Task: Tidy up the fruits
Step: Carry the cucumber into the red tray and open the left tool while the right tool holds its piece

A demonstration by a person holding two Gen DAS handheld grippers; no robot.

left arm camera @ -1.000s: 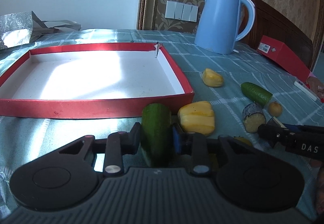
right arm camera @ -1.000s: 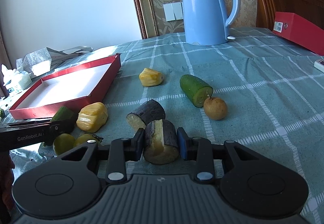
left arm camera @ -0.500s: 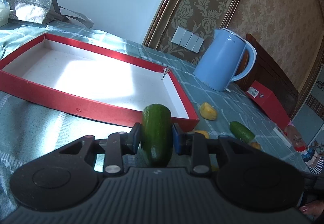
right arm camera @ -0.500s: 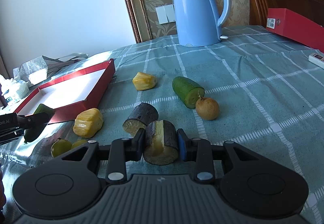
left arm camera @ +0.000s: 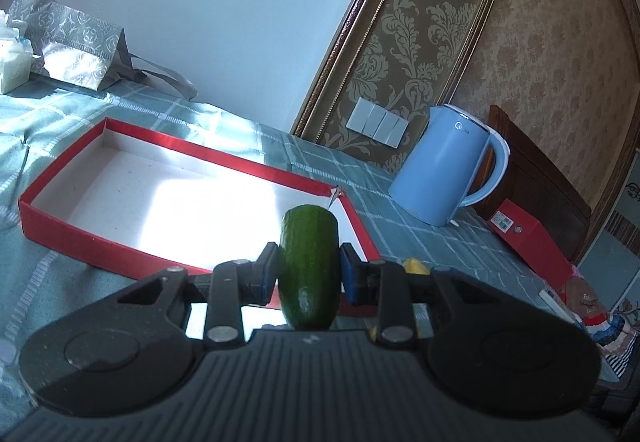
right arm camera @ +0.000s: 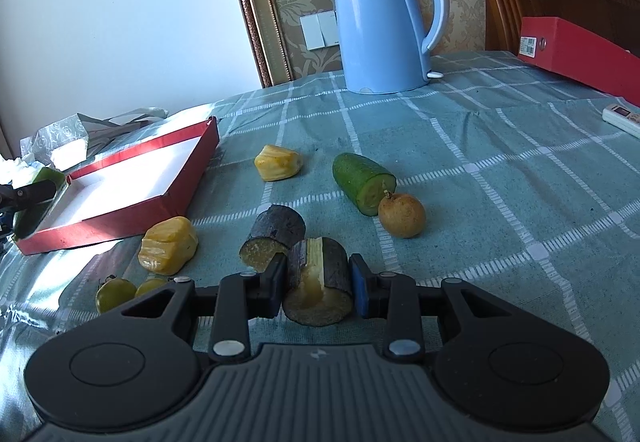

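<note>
My left gripper (left arm camera: 309,274) is shut on a green cucumber piece (left arm camera: 309,262) and holds it in the air over the near right corner of the red tray (left arm camera: 72,226). In the right wrist view that cucumber piece (right arm camera: 34,202) and the left gripper show at the tray's (right arm camera: 160,202) near left corner. My right gripper (right arm camera: 318,282) is shut on a dark-skinned sugarcane piece (right arm camera: 320,282), low over the cloth. A second sugarcane piece (right arm camera: 274,236) lies just ahead of it.
On the green checked cloth lie two yellow jackfruit pieces (right arm camera: 168,244) (right arm camera: 278,167), a cut cucumber (right arm camera: 362,182), a brown longan (right arm camera: 402,214) and two small green fruits (right arm camera: 114,294). A blue kettle (right arm camera: 380,22), a red box (right arm camera: 576,54) and a silver bag (left arm camera: 68,38) stand around.
My left gripper has lifted the cucumber piece off the cloth and carried it up and left to the tray's corner. My right gripper holds its sugarcane piece and has shifted slightly.
</note>
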